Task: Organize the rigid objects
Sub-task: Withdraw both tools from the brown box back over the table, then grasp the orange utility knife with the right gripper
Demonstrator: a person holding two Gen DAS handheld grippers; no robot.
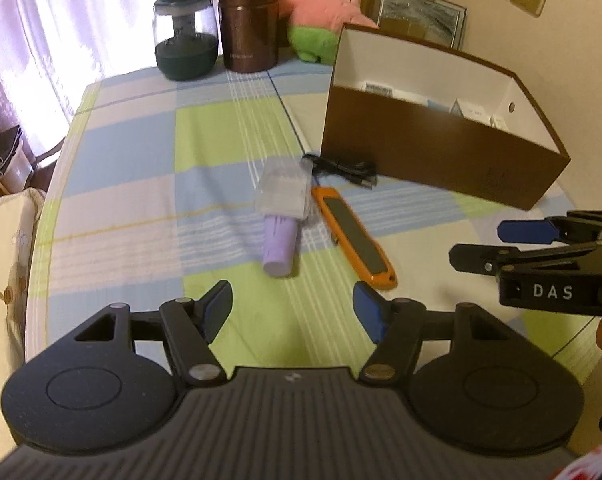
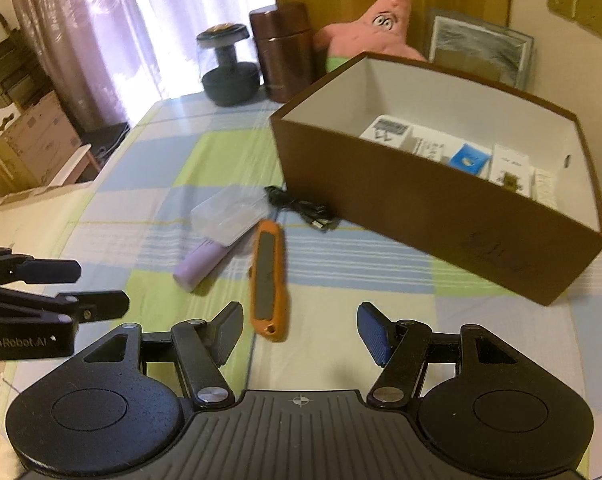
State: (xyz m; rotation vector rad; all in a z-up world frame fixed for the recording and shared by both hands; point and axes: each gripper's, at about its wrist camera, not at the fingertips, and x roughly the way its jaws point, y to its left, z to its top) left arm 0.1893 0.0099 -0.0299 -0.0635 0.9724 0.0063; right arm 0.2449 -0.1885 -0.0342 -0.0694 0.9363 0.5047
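An orange utility knife (image 1: 353, 236) (image 2: 268, 280) lies flat on the checked tablecloth (image 1: 141, 184). Left of it lie a lilac tube (image 1: 279, 248) (image 2: 203, 264) and a clear plastic case (image 1: 285, 194) (image 2: 229, 216) resting on the tube's far end. A black cable (image 1: 343, 170) (image 2: 301, 210) lies by the brown box (image 1: 441, 160) (image 2: 441, 216), which holds several small packets. My left gripper (image 1: 293, 312) is open and empty, just short of the tube. My right gripper (image 2: 299, 332) is open and empty, near the knife's near end; it also shows in the left wrist view (image 1: 489, 246).
At the table's far edge stand a dark glass jar (image 1: 185, 36) (image 2: 227, 66), a brown canister (image 1: 248, 20) (image 2: 283, 52) and a pink plush star (image 1: 333, 12) (image 2: 377, 28). A framed picture (image 1: 421, 16) leans on the wall. The left gripper shows in the right wrist view (image 2: 93, 288).
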